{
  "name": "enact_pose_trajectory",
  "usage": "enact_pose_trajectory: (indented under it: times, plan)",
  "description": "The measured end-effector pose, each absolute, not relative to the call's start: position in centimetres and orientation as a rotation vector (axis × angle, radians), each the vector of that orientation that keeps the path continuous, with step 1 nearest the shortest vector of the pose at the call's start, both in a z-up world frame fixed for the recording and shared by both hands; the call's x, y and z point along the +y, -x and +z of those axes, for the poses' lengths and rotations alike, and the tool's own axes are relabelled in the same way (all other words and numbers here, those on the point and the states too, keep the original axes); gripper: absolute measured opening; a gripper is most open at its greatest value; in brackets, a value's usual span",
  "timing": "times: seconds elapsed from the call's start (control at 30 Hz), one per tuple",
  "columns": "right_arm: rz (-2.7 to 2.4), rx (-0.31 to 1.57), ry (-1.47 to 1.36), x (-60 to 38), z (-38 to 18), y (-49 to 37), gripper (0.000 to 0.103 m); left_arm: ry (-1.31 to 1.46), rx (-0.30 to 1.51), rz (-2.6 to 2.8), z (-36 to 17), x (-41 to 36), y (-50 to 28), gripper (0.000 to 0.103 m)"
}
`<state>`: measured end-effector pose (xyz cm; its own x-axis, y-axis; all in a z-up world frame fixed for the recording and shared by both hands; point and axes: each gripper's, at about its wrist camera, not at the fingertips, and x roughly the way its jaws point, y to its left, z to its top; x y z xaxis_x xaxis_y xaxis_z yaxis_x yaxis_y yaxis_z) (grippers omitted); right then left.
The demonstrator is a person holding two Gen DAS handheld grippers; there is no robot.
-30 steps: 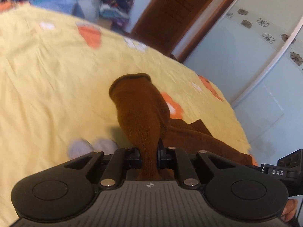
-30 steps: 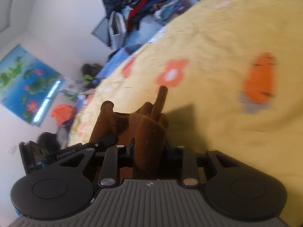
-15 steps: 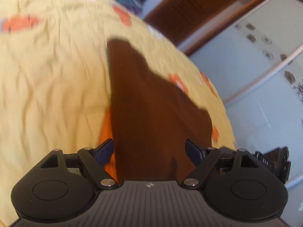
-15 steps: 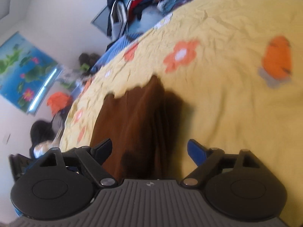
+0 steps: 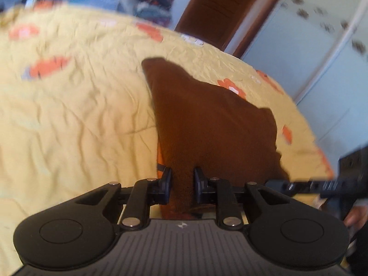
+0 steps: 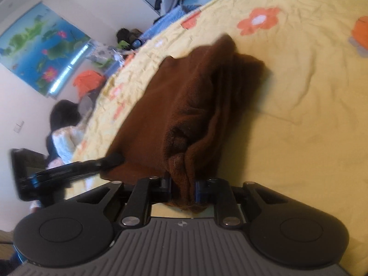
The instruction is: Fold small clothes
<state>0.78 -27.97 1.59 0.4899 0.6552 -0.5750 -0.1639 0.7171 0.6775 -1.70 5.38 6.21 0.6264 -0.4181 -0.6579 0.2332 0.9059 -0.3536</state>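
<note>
The left gripper [image 5: 182, 185] pinches the near edge of the brown garment [image 5: 207, 124], and the right gripper [image 6: 182, 189] is clamped on a bunched fold of the same cloth. Wide wrinkled yellow bedspread [image 5: 76, 105] lies open beyond and to both sides. The garment lies spread on it, dark, soft-knit, rumpled along its right side.

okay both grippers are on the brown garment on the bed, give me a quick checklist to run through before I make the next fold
1. Left gripper pinching the brown garment: ok.
2. Right gripper pinching it: ok, though cloth is bunched between its fingers.
3. Garment spread flat: not ok; thick folds run along its right side in the right wrist view.
4. Yellow bedspread beyond the garment free of clutter: ok.
5. Both grips on matching corners: cannot tell.
</note>
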Motion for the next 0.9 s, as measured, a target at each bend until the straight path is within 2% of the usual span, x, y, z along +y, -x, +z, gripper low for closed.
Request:
enact_pose_trajectory:
  times: [0.03, 0.07, 0.1, 0.13, 0.27, 0.33, 0.4, 0.43, 0.53, 0.57, 0.6, 0.63, 0.67, 0.73, 0.83, 0.9]
  plan:
    - [0.527, 0.928, -0.628, -28.6, 1.7, -0.6, 0.038, 0.15, 0.773, -0.367, 6.7, 4.6, 2.9, 0.033]
    - [0.509, 0.915, -0.652, -29.3, 2.0, -0.4, 0.052, 0.051, 0.731, -0.359, 7.0, 3.8, 4.3, 0.044]
    - [0.485, 0.883, -0.669, -30.1, 2.5, -0.2, 0.065, -0.031, 0.694, -0.356, 7.1, 3.2, 5.4, 0.078]
    - [0.467, 0.843, -0.68, -30.8, 3.2, 0.1, 0.068, -0.089, 0.653, -0.351, 7.0, 2.7, 6.4, 0.089]
    - [0.435, 0.78, -0.69, -32.1, 5.1, -1.2, 0.068, -0.207, 0.632, -0.356, 6.3, 1.1, 6.6, 0.087]
    - [0.42, 0.771, -0.672, -31.8, 5.6, -2.7, 0.068, -0.219, 0.631, -0.336, 5.8, 0.8, 5.7, 0.069]
    - [0.384, 0.78, -0.67, -31.6, 5.6, -4.6, 0.068, -0.209, 0.671, -0.32, 5.1, 0.5, 4.8, 0.045]
    - [0.363, 0.791, -0.674, -31.5, 5.5, -5.7, 0.068, -0.196, 0.683, -0.325, 4.9, 0.4, 4.3, 0.043]
    - [0.34, 0.827, -0.681, -30.7, 4.8, -8.9, 0.067, -0.21, 0.677, -0.318, 4.5, -0.1, 4.0, 0.042]
    - [0.352, 0.839, -0.678, -30.2, 4.5, -9.8, 0.062, -0.213, 0.674, -0.321, 4.4, -0.3, 4.0, 0.042]
    - [0.384, 0.854, -0.667, -29.7, 4.3, -10.3, 0.038, -0.215, 0.671, -0.325, 4.4, -0.4, 4.2, 0.042]
    - [0.411, 0.88, -0.642, -29.1, 4.3, -11.1, 0.02, -0.217, 0.669, -0.328, 4.4, -0.6, 4.3, 0.042]
    - [0.409, 0.877, -0.597, -28.7, 4.6, -11.4, 0.014, -0.217, 0.668, -0.334, 4.3, -0.6, 4.5, 0.042]
    - [0.374, 0.844, -0.493, -28.5, 5.4, -12.3, 0.014, -0.205, 0.666, -0.365, 4.2, -0.5, 4.8, 0.043]
    - [0.333, 0.873, -0.501, -29.4, 4.9, -13.3, 0.014, -0.202, 0.675, -0.365, 4.0, -0.5, 5.0, 0.043]
    - [0.348, 0.892, -0.549, -29.7, 4.8, -12.3, 0.03, -0.186, 0.678, -0.358, 4.0, -0.4, 4.8, 0.043]
